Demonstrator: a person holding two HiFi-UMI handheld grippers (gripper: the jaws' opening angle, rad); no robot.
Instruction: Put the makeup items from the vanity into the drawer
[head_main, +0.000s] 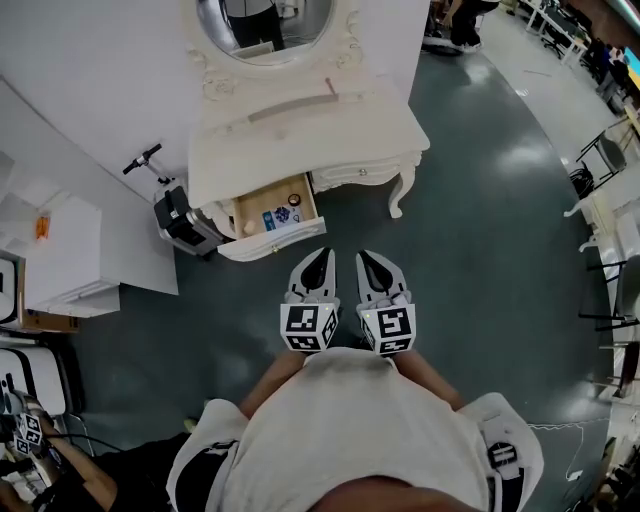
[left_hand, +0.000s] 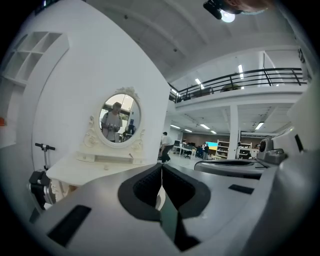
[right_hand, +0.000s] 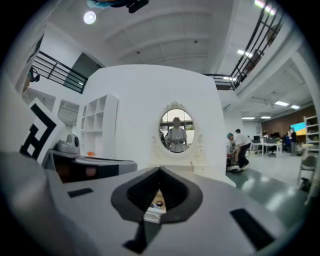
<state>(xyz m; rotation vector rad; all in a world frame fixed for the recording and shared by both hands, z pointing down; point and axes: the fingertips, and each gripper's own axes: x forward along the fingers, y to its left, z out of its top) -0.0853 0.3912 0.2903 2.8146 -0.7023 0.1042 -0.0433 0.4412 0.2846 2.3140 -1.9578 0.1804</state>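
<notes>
Partly done, by the look of it: open drawer (head_main: 250, 222) at 11 o'clock from the grippers, with a few small makeup items (head_main: 283, 214) inside. Left on the vanity (head_main: 330, 150): at least one slim stick (head_main: 329, 88) (kind too small to tell), far at 12 o'clock beside the mirror (head_main: 268, 25), lying roughly 12-to-6. Left gripper (head_main: 319, 256) and right gripper (head_main: 371, 258) closed on nothing, aimed at 12.

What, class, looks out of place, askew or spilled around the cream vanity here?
On the cream vanity, only the wood-lined drawer stands pulled out, with small makeup items lying inside it. Nothing appears spilled, tilted or damaged.
</notes>
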